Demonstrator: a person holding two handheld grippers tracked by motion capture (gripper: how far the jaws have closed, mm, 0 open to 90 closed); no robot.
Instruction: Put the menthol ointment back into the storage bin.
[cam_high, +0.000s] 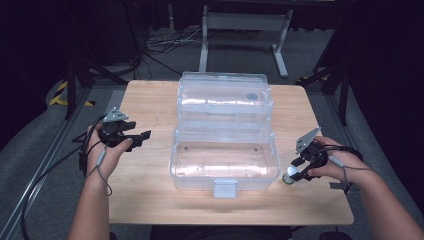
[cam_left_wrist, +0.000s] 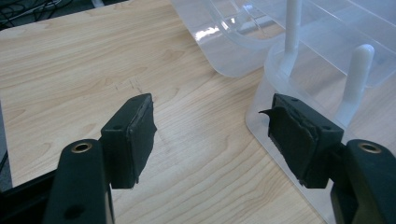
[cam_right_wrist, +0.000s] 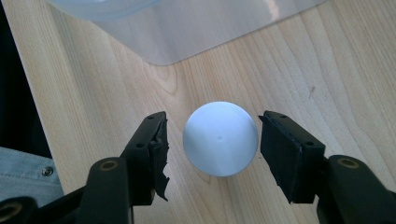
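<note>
A clear plastic box (cam_high: 180, 167) stands open mid-table, its lid (cam_high: 225, 97) folded back behind it. Beside the box's front right corner a white ball (cam_high: 289, 177) rests on the wood. My right gripper (cam_high: 295, 173) is open, one jaw on each side of the ball (cam_right_wrist: 220, 138), with a thin gap showing at both pads; the right gripper (cam_right_wrist: 215, 129) looks straight down on it. My left gripper (cam_high: 142, 137) hovers open and holds nothing, left of the box. In the left gripper view, the left gripper (cam_left_wrist: 212, 112) points at the box's corner (cam_left_wrist: 275, 70).
The wooden table (cam_high: 150, 100) has bare room left of the box and along its front edge. A latch tab (cam_high: 224, 189) juts from the box's front wall. A small grey disc (cam_high: 252, 96) shows in the lid. Cables and stand legs lie on the floor beyond.
</note>
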